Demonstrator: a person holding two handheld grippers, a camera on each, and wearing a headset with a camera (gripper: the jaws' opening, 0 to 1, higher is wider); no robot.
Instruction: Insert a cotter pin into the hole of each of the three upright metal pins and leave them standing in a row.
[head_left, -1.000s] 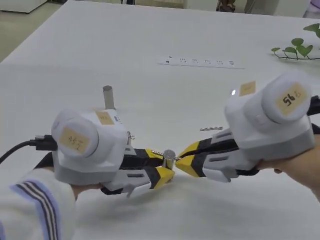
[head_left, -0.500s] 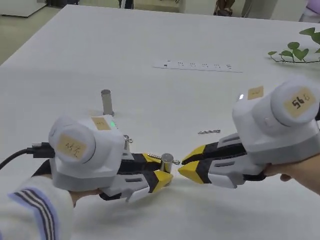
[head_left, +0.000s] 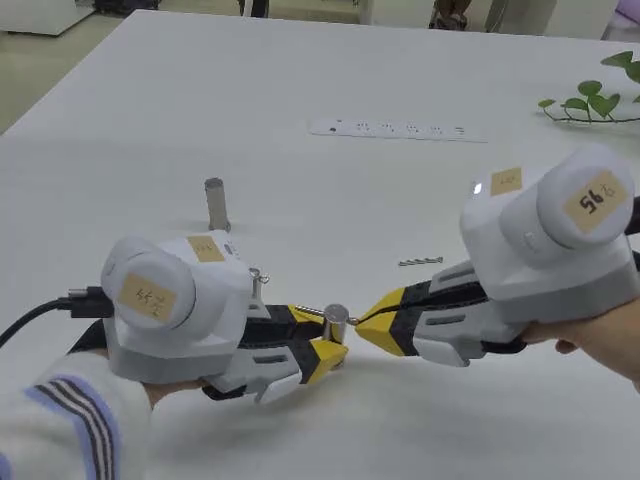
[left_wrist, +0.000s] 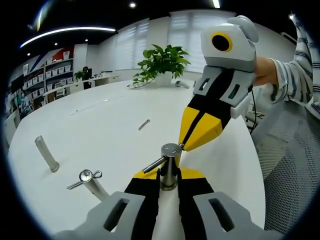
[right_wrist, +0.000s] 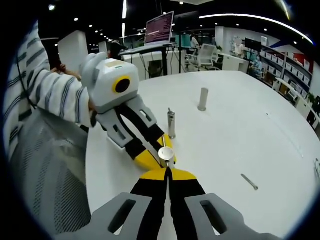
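Observation:
An upright metal pin (head_left: 337, 319) (left_wrist: 170, 167) stands on the table with my left gripper (head_left: 330, 346) (left_wrist: 170, 177) shut on its shaft. A cotter pin (left_wrist: 153, 163) passes through its hole, its straight end sticking out on the left. My right gripper (head_left: 361, 324) (right_wrist: 168, 171) is shut on the cotter pin's loop end, right against the pin's head (right_wrist: 166, 154). Behind the left gripper stands a second pin (head_left: 257, 277) (left_wrist: 90, 179) (right_wrist: 171, 124) with a cotter pin through it. A bare third pin (head_left: 215, 203) (left_wrist: 46, 154) (right_wrist: 203, 99) stands farther back.
A loose cotter pin (head_left: 420, 262) (left_wrist: 144, 124) (right_wrist: 248, 182) lies on the white table to the right. A white power strip (head_left: 390, 129) lies farther back and a leafy plant (head_left: 595, 100) (left_wrist: 162, 62) stands at the far right edge. A black cable (head_left: 35, 305) trails from the left gripper.
The camera has shifted a little. Both grippers stay at the front pin; the right gripper's tips sit a touch farther from the pin's head than one second ago.

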